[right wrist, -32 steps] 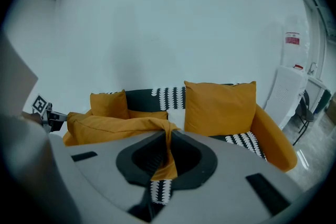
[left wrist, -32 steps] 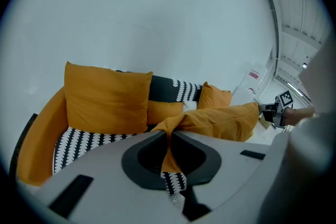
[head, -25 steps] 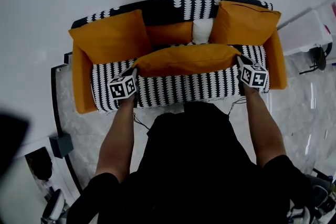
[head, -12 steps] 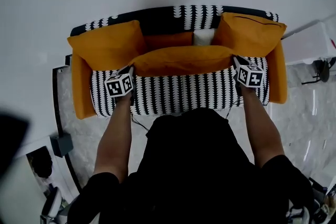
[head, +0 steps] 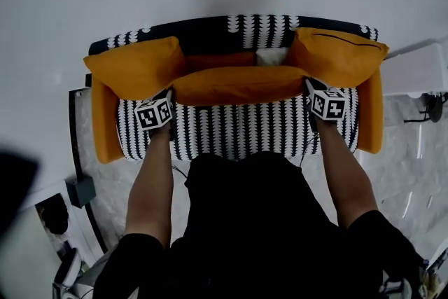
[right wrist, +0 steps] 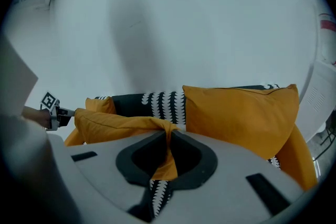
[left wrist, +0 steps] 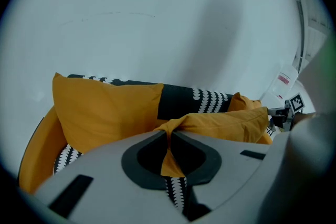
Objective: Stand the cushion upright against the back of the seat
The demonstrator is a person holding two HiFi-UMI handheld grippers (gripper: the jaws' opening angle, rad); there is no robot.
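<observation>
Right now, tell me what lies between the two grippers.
The orange cushion stretches from the left gripper to the right gripper, a corner pinched in each; the head view shows it.

The middle cushion [head: 238, 84] is plain mustard orange, as are the left cushion [head: 133, 66], the right cushion [head: 336, 56] and the sofa arms [head: 103, 126]. The seat [head: 238, 131] carries rows of black-and-white scalloped stripes; the seat back [head: 206, 30] is black with a white-patterned stretch. The left tongs [head: 170, 94] and right tongs [head: 308, 86] bear black-and-white square markers. The floor [head: 112, 175] is pale grey marble.
</observation>
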